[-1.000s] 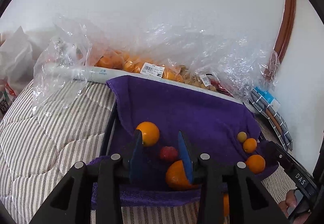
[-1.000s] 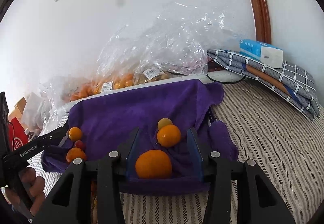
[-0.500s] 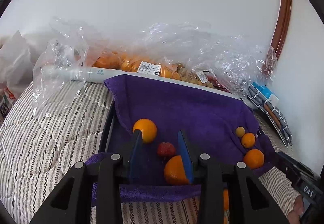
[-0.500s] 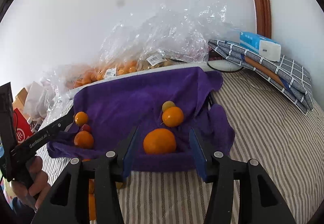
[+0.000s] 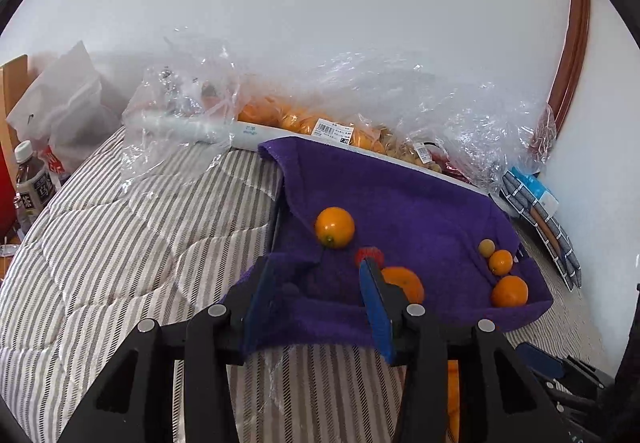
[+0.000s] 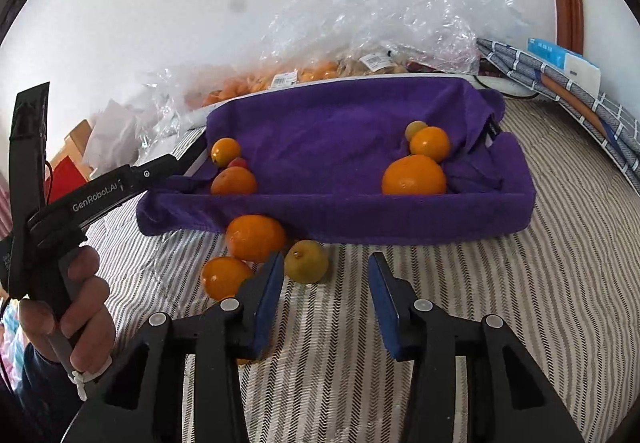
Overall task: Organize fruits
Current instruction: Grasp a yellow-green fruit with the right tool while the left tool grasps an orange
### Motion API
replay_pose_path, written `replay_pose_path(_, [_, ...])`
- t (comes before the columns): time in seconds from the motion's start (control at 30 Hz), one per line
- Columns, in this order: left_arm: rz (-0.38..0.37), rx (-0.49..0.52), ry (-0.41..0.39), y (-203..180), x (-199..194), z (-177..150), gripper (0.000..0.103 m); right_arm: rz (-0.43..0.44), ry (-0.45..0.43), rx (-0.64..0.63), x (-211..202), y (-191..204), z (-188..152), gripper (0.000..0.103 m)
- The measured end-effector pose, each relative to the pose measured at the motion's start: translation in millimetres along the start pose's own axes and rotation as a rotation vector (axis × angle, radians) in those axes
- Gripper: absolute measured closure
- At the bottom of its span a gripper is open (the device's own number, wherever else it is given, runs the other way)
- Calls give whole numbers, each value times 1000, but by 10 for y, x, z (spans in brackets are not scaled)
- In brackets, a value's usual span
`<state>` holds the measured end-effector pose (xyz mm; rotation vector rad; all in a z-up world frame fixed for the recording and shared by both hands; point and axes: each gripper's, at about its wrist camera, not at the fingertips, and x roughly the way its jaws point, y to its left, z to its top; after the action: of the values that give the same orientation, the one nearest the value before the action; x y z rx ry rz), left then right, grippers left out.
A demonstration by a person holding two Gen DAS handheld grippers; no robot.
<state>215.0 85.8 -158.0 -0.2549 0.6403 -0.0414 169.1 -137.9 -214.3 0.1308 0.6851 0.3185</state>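
A tray lined with a purple towel sits on the striped bed. In it at the left lie a small orange, a red strawberry and a bigger orange. At the right lie a large orange, a smaller one and a yellowish fruit. In front of the tray lie two oranges and a yellow-green citrus. My left gripper is open and empty over the tray's near left corner. My right gripper is open and empty, just before the citrus.
Clear plastic bags of fruit lie along the wall behind the tray. Folded checked cloth with a blue box lies at the right. A bottle and white bag stand at the far left. The striped bedding surrounds the tray.
Both grippers have pulled back from the tray. The right one has left the large orange lying in the tray, and loose fruit in front of the tray has come into view.
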Motion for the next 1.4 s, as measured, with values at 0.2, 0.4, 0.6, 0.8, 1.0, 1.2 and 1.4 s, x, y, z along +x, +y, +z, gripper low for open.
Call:
replay_pose_path(0.2, [-1,21,34,73,-134,-159,60,-16,64,-53,239,110,32,68])
replay_pose_path(0.4, [8,54,68,21,-58,-188,60,-25,53,-37,237,83,33,75])
replay_pose_path(0.6, [-19,77,91,-41,-28,-213,60,-96,2,-10,1,-187,-47,75])
replay_pose_path(0.8, [-161,96,184,-236,-17,-316,60,-149,-9,15,-189,-439,-143,75])
replay_pose_path(1.0, [-263,56,264,-522,33,-430,61,-117,-13,72,-239,-590,-161,75])
replay_pose_path(1.2, [-221,96,304,-732,149,-508,63,-90,-7,79,-221,-606,-160,75])
replay_pose_path(1.4, [-224,39,311,-627,128,-485,68,-71,-13,100,-236,-644,-176,75])
